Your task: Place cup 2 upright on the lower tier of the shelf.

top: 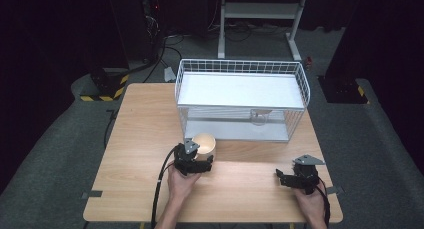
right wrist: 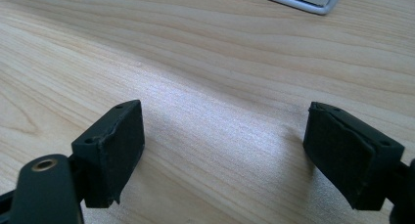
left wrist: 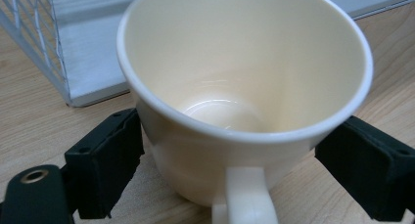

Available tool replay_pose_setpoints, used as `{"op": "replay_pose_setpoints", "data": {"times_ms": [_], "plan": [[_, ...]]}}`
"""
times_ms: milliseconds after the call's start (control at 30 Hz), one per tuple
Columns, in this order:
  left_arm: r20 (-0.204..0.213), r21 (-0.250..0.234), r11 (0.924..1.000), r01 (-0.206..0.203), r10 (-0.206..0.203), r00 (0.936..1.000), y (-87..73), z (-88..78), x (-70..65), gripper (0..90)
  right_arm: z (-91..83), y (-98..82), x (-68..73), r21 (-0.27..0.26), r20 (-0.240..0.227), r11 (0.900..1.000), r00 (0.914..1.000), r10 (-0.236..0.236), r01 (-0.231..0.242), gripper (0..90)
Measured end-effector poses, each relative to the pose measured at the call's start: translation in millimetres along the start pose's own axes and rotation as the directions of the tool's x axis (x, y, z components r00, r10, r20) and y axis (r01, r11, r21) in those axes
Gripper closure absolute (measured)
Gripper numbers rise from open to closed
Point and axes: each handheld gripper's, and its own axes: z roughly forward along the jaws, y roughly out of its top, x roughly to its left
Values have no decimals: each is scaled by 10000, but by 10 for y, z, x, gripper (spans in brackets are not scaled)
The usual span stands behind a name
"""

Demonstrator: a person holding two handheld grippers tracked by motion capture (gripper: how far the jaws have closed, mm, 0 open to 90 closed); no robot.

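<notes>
Seen from above, my left gripper holds a cream cup on the wooden table, just in front of the white wire rack. In the left gripper view, the cup stands upright with its mouth open to the camera and its handle pointing toward me. One black pad lies against the cup's left wall, and the other meets its right side below the rim, so I read the jaws as clamped on the cup. The rack's corner lies just beyond, at upper left.

My right gripper rests near the table's front right edge, well apart from the cup. In the right gripper view, its pads stand wide apart over bare wood, with nothing between them.
</notes>
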Motion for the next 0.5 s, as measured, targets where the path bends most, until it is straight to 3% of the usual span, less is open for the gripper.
{"op": "replay_pose_setpoints", "data": {"times_ms": [500], "plan": [[-103, -166, 9998, 109, -111, 9999, 5, 82, 3, 58, 0, 0, 0, 0, 1, 10000, 10000, 1, -1, 155]]}}
